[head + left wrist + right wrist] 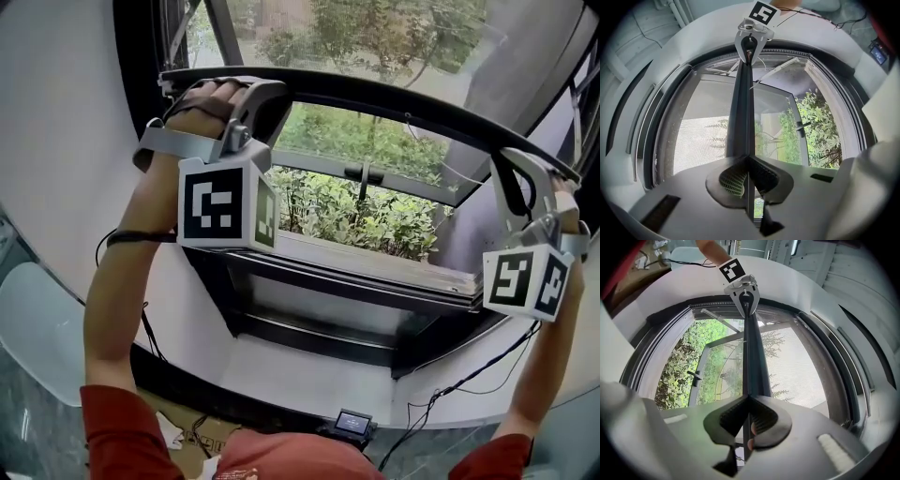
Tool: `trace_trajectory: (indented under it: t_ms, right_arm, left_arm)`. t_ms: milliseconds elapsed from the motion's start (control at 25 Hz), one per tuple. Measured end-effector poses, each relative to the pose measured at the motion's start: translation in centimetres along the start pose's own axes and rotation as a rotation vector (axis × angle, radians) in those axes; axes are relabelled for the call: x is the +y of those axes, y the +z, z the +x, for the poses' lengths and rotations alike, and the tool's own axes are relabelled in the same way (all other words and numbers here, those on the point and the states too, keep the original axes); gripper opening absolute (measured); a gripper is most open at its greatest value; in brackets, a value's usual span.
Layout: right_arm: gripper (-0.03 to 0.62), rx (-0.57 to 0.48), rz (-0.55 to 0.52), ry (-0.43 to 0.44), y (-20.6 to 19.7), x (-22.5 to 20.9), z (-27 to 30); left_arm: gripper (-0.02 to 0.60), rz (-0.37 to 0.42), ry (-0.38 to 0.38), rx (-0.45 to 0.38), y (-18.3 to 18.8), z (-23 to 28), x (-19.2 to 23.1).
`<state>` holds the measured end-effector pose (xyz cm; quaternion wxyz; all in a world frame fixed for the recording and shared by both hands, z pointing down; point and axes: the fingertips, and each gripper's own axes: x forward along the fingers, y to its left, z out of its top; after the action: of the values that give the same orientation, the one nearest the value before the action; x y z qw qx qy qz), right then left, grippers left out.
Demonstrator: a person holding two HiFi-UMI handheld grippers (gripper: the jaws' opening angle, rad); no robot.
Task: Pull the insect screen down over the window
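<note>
two grippers hold the dark screen bar (394, 98), which runs across the open window (375, 309) from upper left to right, well above the sill (375, 264).

the left gripper (246, 105) grips the bar near its left end. in the left gripper view its jaws are pressed together on the bar's thin edge, the ribbed pads (731, 180) tight against it. the right gripper (517, 178) grips near the right end, and the right gripper view shows its jaws clamped on the same edge. two pale spots sit between those pads; what they are cannot be told.

in the head view both sets of jaw tips are hidden behind the bar and the gripper bodies, and each marker cube (225, 204) covers part of the wrist behind it. the bar's two ends are lost behind the grippers.

the mesh (701, 140) shows clearly in the gripper views as a grey weave on one side of the bar, but from the head it is hard to make out against the trees. below the bar, shrubs (347, 214) and a window handle (364, 173) show unveiled.

a small device (353, 423) lies below the sill, its screen too small to read. red sleeves (122, 436) are cut off at the bottom.
</note>
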<state>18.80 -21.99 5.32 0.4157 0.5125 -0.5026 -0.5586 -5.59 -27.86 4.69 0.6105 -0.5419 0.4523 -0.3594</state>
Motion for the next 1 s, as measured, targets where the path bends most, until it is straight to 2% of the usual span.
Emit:
trace_trajectory:
  t_ms: [1000]
  right_arm:
    - [0.026,-0.005,0.101,0.172,-0.2,12.1,-3.1]
  left_arm:
    - [0.02,-0.046,-0.141,0.004,0.4,-3.2,-12.3]
